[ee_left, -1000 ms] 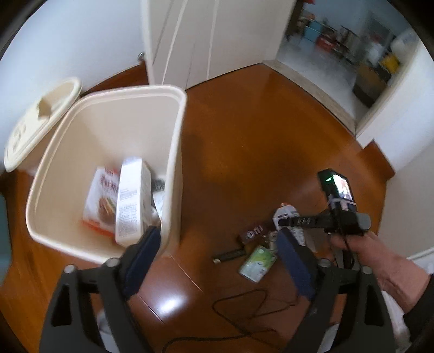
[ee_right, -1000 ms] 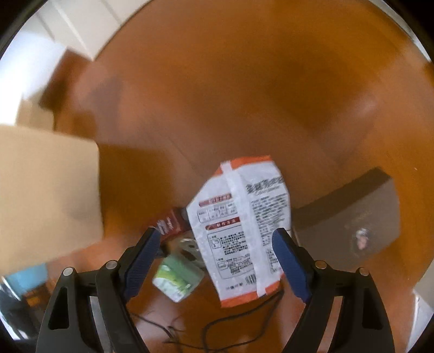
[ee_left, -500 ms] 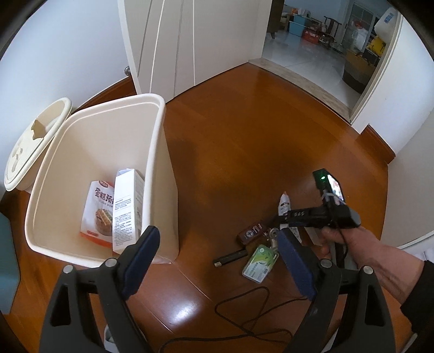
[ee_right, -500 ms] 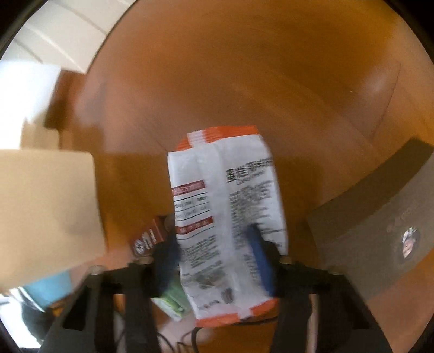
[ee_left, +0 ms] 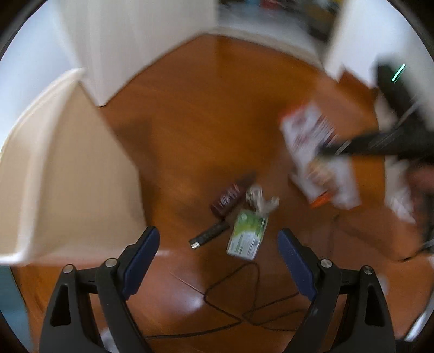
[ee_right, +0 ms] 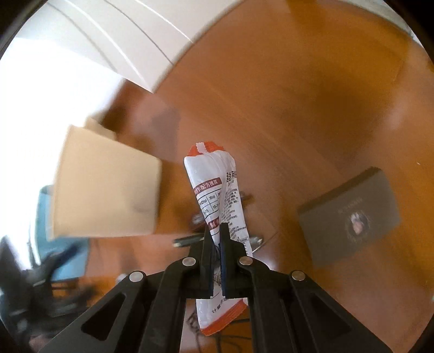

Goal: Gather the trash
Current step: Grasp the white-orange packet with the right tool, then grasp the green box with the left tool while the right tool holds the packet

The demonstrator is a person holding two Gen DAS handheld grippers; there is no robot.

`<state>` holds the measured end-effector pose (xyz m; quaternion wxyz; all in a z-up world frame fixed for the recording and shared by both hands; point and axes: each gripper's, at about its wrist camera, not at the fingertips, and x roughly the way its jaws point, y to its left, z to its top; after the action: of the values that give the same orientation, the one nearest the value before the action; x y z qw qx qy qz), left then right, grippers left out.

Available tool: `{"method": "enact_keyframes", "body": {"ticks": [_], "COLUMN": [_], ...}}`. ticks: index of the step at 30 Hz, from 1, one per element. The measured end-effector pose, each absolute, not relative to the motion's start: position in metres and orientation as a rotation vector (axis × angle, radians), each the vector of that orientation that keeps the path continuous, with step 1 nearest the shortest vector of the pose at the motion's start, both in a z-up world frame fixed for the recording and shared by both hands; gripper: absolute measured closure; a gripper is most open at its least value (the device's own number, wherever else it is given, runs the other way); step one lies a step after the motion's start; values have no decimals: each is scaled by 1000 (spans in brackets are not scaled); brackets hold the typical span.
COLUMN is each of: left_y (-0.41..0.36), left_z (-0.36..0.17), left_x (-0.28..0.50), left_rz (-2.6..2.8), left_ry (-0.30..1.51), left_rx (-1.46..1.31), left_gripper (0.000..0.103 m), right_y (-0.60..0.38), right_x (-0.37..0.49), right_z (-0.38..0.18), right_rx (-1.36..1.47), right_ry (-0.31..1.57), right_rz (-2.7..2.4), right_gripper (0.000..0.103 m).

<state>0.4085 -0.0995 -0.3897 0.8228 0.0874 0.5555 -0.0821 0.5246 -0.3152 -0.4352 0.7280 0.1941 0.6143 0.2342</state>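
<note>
The right gripper [ee_right: 216, 239] has its two fingers pressed together on a white and orange packet [ee_right: 217, 195]. The packet is folded between the pads and hangs in the air above the floor. In the left wrist view the same packet [ee_left: 317, 152] looks blurry, high on the right side.

The left gripper [ee_left: 218, 249] has its fingers spread wide with nothing between them. It points down at a small pile of trash on the floor. There is a green and white packet [ee_left: 246, 233], a dark brown wrapper [ee_left: 227, 198], a thin black stick [ee_left: 210, 233] and a crumpled pale scrap [ee_left: 260, 198], which may be paper, but the view is too fuzzy to be sure. A thin black cord [ee_left: 244, 306] loops over the floor close to the fingers.

The floor [ee_left: 217, 114] is shiny orange-brown wood. A tall cream bin [ee_left: 67, 163] stands on the left, near the pile. A flat grey box [ee_right: 350, 217] lies on the floor to the right. White doors [ee_left: 130, 40] and white walls stand behind, with an open doorway into another room [ee_left: 271, 13].
</note>
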Motion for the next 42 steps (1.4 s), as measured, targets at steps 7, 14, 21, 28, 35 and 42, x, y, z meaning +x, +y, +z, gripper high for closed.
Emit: {"method": "enact_keyframes", "body": {"ticks": [7, 14, 21, 28, 35, 42], "left_y": [-129, -139, -148, -145, -134, -94], "left_z": [-476, -518, -539, -534, -497, -337], "left_x": [423, 435, 441, 455, 447, 427], "left_rz": [-345, -399, -405, -362, -332, -225], "left_ry": [1257, 1321, 1355, 1349, 1288, 1053], "left_rx": [324, 299, 325, 276, 210, 60], "left_gripper": [14, 14, 14, 52, 52, 52], "right_y": [-386, -420, -452, -464, -444, -418], "right_x": [441, 402, 385, 365, 382, 396], "right_z": [-429, -467, -470, -473, -462, -410], "right_rx": [622, 756, 810, 836, 830, 721], "right_ry": [1230, 1230, 1206, 1220, 1201, 1194], "right_rz": [492, 448, 409, 378, 391, 418], "right_gripper": [100, 99, 99, 98, 98, 98]}}
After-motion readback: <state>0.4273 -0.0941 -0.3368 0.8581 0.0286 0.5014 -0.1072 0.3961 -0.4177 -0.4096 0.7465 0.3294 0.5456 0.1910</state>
